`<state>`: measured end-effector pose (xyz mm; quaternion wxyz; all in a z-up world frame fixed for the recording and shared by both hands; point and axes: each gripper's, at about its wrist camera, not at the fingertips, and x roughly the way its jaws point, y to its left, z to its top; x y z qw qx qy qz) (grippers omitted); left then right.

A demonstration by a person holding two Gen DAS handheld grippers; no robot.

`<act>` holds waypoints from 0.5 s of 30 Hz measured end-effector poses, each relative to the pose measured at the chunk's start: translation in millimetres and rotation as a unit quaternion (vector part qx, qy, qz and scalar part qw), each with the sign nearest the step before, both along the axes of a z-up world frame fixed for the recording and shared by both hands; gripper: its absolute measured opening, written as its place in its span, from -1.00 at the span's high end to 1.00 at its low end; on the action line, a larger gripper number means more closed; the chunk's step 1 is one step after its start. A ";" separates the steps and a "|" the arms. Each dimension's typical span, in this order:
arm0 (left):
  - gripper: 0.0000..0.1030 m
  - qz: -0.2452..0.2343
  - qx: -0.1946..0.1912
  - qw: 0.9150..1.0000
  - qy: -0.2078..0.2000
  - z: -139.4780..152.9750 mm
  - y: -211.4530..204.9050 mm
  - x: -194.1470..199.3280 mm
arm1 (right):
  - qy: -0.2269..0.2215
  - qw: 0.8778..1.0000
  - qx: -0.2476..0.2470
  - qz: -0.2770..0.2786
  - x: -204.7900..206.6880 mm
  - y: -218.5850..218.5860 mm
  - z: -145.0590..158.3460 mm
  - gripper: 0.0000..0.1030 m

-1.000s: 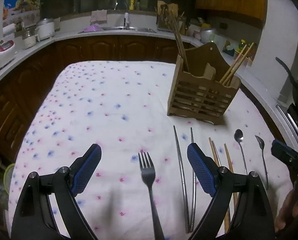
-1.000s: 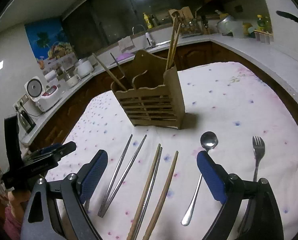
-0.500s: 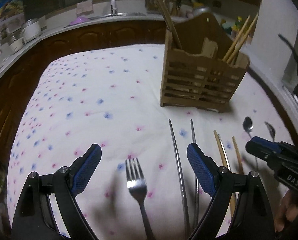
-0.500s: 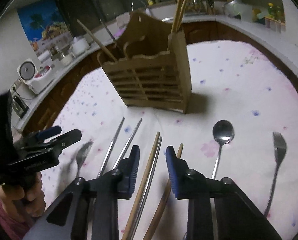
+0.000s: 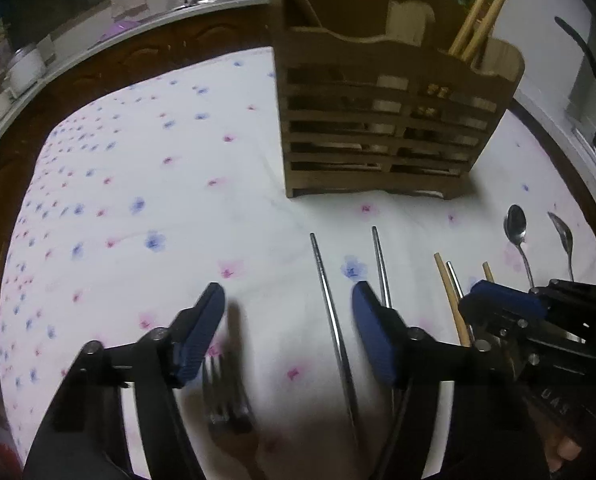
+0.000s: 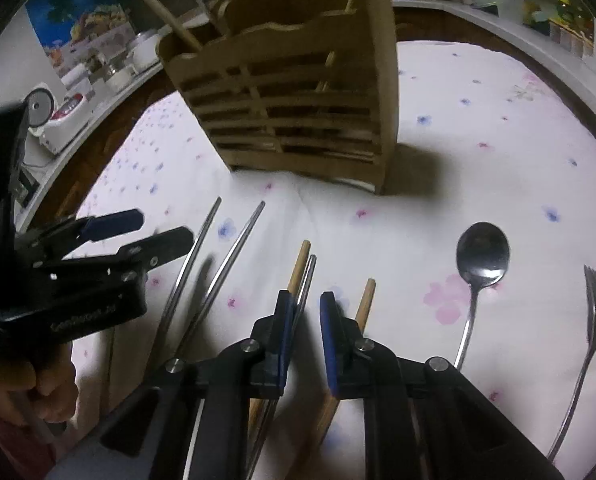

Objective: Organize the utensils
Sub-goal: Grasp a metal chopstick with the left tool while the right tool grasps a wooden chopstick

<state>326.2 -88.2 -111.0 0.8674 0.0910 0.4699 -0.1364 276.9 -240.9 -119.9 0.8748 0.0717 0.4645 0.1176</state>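
Observation:
Utensils lie in a row on the flowered cloth (image 5: pixel 146 184) before a wooden slatted holder (image 5: pixel 378 120). My left gripper (image 5: pixel 286 320) hangs low over the cloth, jaws closing. A metal chopstick (image 5: pixel 330 300) lies in the gap, untouched, and a blurred fork (image 5: pixel 226 396) lies under the left finger. My right gripper (image 6: pixel 304 312) is closing to a narrow gap with only cloth showing in it. A wooden chopstick (image 6: pixel 298 264) and a metal chopstick (image 6: pixel 310 272) run under its left finger (image 6: pixel 282 332). Another wooden chopstick (image 6: pixel 366 300) passes under the right one.
A spoon (image 6: pixel 482 256) and a second fork (image 6: pixel 594 308) lie right of the chopsticks. The holder (image 6: pixel 290 92) has chopsticks standing in it. The left gripper (image 6: pixel 146 232) is close on the left, held by a hand (image 6: pixel 38 392). Kitchen counters ring the table.
Both grippers have dropped towards the cloth and forward towards the holder. The right jaws went from wide to a narrow gap. The left jaws have narrowed, and the fork slid under the left finger.

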 end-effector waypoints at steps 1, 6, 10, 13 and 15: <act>-0.01 -0.002 0.003 1.000 0.004 -2.5 -1.8 1.9 | -0.003 1.000 -0.002 0.001 0.1 0.1 0.3 0.76; 0.11 -0.020 0.008 1.000 0.015 -10.1 -8.1 10.5 | 0.002 1.000 -0.001 0.003 7.9 -6.2 -0.4 0.91; 0.11 -0.027 0.003 0.999 0.023 -8.5 -11.0 19.9 | 0.011 1.000 -0.004 0.015 16.0 -5.4 0.5 0.90; 0.12 -0.032 0.006 0.999 0.027 -8.1 -13.5 21.9 | 0.017 1.000 0.005 0.016 22.6 -7.0 0.5 0.90; 0.24 -0.037 0.004 0.999 0.026 -7.4 -14.3 20.2 | 0.021 1.000 0.006 0.018 25.2 -7.2 0.8 0.90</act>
